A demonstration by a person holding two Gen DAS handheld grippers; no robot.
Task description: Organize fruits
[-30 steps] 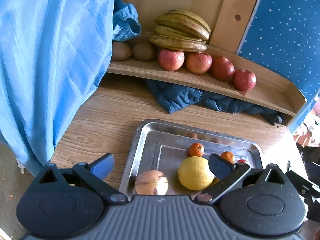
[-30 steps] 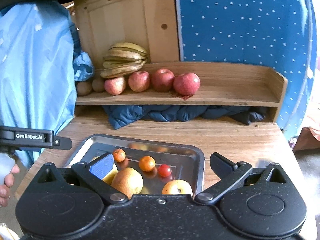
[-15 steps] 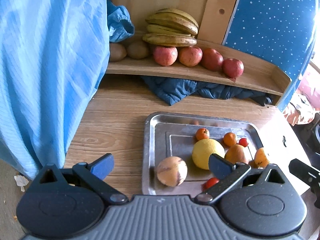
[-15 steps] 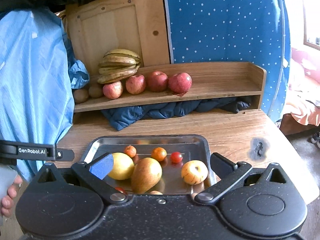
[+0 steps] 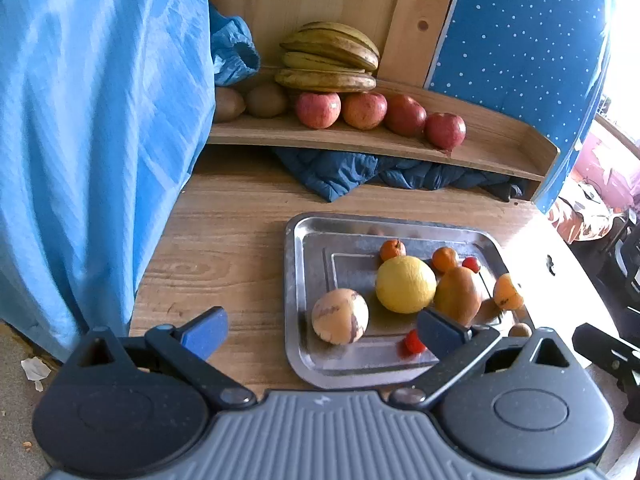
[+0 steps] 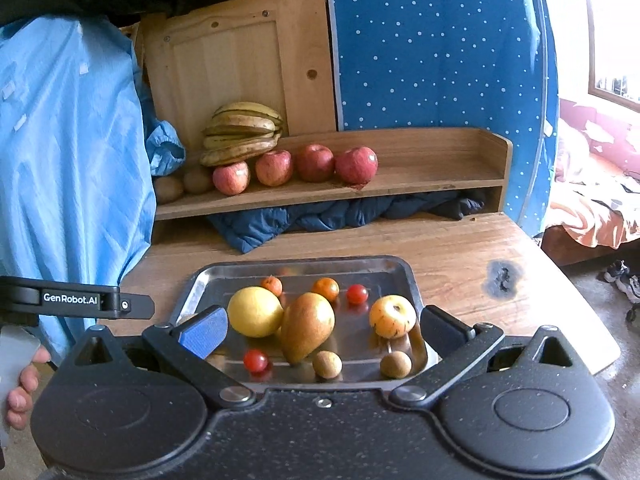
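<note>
Both claws (image 6: 320,326) agape above fruit tray (image 6: 404,270)

A shiny metal tray (image 6: 404,276) is set on a matt, grained wooden table (image 6: 440,244). The shelf (image 6: 432,152) is made of smooth pale wood. Quilted dark blue cloth (image 5: 340,168) is tucked under it, and thin, creased light blue fabric (image 5: 100,120) is hung alongside.

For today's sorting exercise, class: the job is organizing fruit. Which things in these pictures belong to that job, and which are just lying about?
Belong to the job:
metal tray
yellow citrus
pear
cherry tomatoes
wooden shelf
apples
bananas
left gripper and right gripper, both open

Just lying about:
light blue cloth
dark blue quilted cloth
dotted blue panel
</note>
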